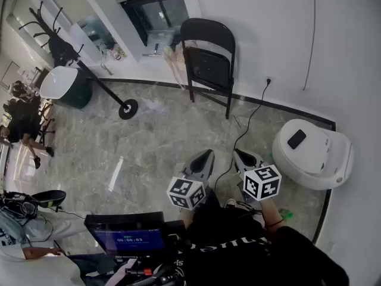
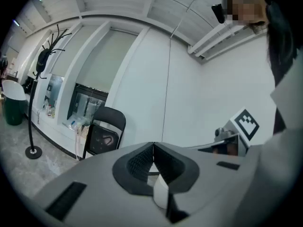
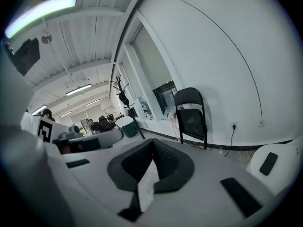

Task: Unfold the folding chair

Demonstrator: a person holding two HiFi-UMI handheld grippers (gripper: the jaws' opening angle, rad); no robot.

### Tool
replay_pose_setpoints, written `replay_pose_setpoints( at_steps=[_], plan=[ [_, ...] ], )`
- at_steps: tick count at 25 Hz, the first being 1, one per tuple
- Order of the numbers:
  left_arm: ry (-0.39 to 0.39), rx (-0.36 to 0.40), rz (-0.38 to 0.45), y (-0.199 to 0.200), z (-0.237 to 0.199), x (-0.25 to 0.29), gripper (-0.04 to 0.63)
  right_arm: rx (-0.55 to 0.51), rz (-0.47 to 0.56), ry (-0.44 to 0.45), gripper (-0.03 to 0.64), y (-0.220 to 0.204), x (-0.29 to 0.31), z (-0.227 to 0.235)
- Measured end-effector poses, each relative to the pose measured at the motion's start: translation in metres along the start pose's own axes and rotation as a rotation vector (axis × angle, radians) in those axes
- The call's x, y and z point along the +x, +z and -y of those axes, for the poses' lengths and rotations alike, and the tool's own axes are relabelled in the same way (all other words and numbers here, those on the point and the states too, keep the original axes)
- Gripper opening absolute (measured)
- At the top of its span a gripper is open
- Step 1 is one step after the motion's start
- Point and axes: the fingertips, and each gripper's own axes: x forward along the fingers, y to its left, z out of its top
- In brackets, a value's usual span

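A: In the head view, where was the chair (image 1: 208, 64)?

B: At twelve o'clock, folded flat and upright against the wall (image 1: 268, 28), well apart from both grippers. The left gripper (image 1: 202, 159) and right gripper (image 1: 243, 158) were side by side, low in the frame, both aimed at it. I'd judge that was an approach not yet begun.

A: Anything in the way?

B: A cable (image 1: 247, 127) ran from the socket (image 1: 269, 80) at one o'clock down across the floor towards the grippers (a trip risk, I'd say). A white appliance (image 1: 312, 154) sat at three o'clock, and a coat stand (image 1: 128, 108) had its base at ten o'clock. The floor straight ahead looked free.

A: And the left gripper view?

B: The left gripper (image 2: 153, 148) had its jaws closed, pads together with nothing between them. The chair (image 2: 105, 131) was at ten o'clock beyond them, and the coat stand (image 2: 33, 103) at nine. The right gripper's cube (image 2: 246, 123) showed at three o'clock.

A: The right gripper view?

B: The right gripper (image 3: 152, 145) was the same: jaws closed and empty. The chair (image 3: 191, 112) stood at one o'clock, the cable (image 3: 232, 138) dropped beside it, and the appliance (image 3: 277, 162) was at four o'clock. Both would need to open before grasping the seat or back.
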Motion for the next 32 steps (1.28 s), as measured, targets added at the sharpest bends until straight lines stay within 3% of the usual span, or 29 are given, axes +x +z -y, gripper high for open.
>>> replay_pose_setpoints(
  at_steps=[14,32],
  plan=[
    [-0.041,-0.021,-0.025,0.026,-0.071,0.079,0.003,0.066,-0.01,-0.042,0.015,0.04,0.071,0.048],
    [-0.191,-0.007,-0.083,0.096,-0.252,0.235,0.003,0.12,0.054,-0.163,0.015,0.155,0.276,0.116]
  ],
)
